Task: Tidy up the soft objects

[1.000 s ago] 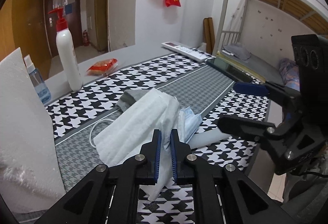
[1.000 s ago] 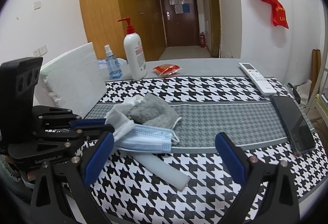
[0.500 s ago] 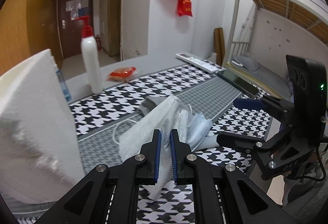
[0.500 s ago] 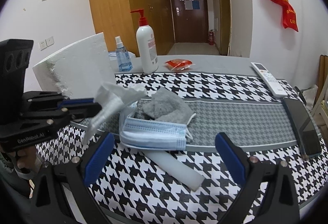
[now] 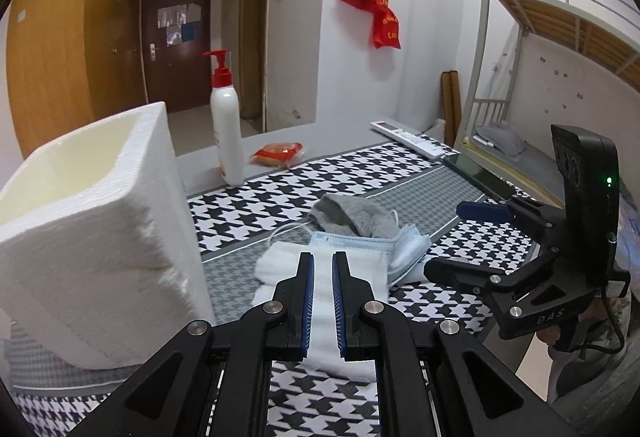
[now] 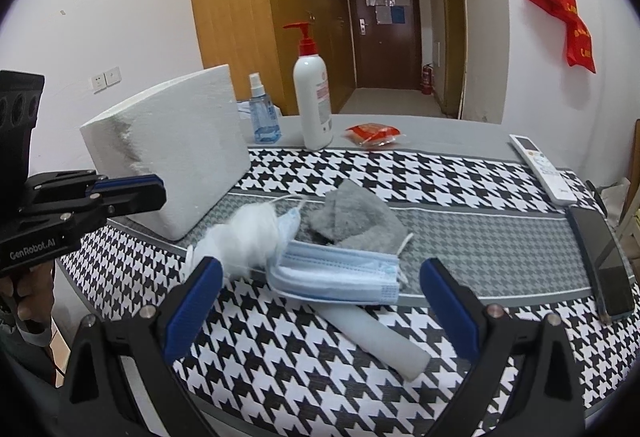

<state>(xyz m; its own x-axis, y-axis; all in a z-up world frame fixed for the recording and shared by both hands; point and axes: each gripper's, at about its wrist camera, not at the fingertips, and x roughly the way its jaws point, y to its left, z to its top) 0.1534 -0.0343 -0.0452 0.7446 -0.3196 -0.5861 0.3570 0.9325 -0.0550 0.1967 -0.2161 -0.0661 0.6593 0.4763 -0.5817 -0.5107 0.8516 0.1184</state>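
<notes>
Shows the left gripper (image 6: 160, 193) with jaws pressed together, nothing visible between them from the right wrist view. Shows the right gripper (image 6: 320, 269) spread wide and empty above the houndstooth mat (image 6: 440, 177). Puts the white cloth (image 6: 248, 237), blurred, on the mat touching the blue face masks (image 6: 340, 271); these overlap a grey cloth (image 6: 352, 217) and a pale roll (image 6: 376, 337). Sets the foam box (image 6: 172, 149) left of the pile, the pump bottle (image 6: 314, 97) behind.
</notes>
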